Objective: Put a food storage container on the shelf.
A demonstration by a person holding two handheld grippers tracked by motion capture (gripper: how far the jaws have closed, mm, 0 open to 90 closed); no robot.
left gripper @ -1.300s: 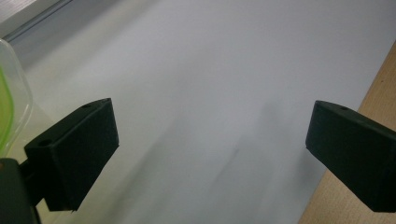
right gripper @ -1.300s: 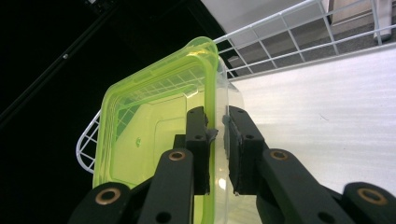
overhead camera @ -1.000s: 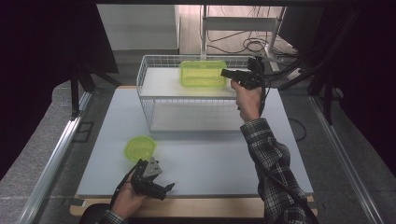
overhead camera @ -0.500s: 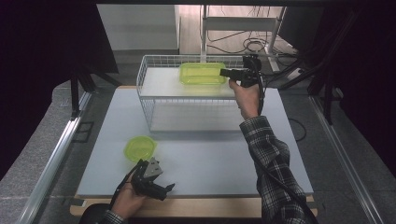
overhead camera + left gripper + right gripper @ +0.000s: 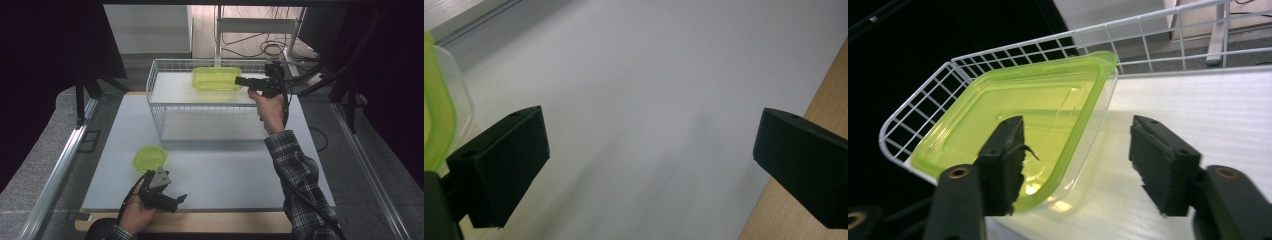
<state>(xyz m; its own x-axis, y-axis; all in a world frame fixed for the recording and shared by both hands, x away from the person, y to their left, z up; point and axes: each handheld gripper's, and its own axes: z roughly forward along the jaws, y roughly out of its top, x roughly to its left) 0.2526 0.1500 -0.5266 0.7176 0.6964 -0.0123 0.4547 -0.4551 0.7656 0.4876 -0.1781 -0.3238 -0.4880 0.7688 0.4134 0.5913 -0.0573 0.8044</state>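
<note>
Left gripper [image 5: 167, 199] rests low near the table [image 5: 225, 165] front edge, jaws wide apart with bare table between them; round green container [image 5: 150, 158] sits just outside its left jaw, untouched. Right gripper [image 5: 245, 81] is up at the wire basket [image 5: 165, 107], jaws have just been opening and now stand partly apart. Rectangular green container [image 5: 1018, 125] rests on the basket's top surface, its near rim between the jaws with no pad pressing on it. Looks placed and released; round one likely still left to move.
</note>
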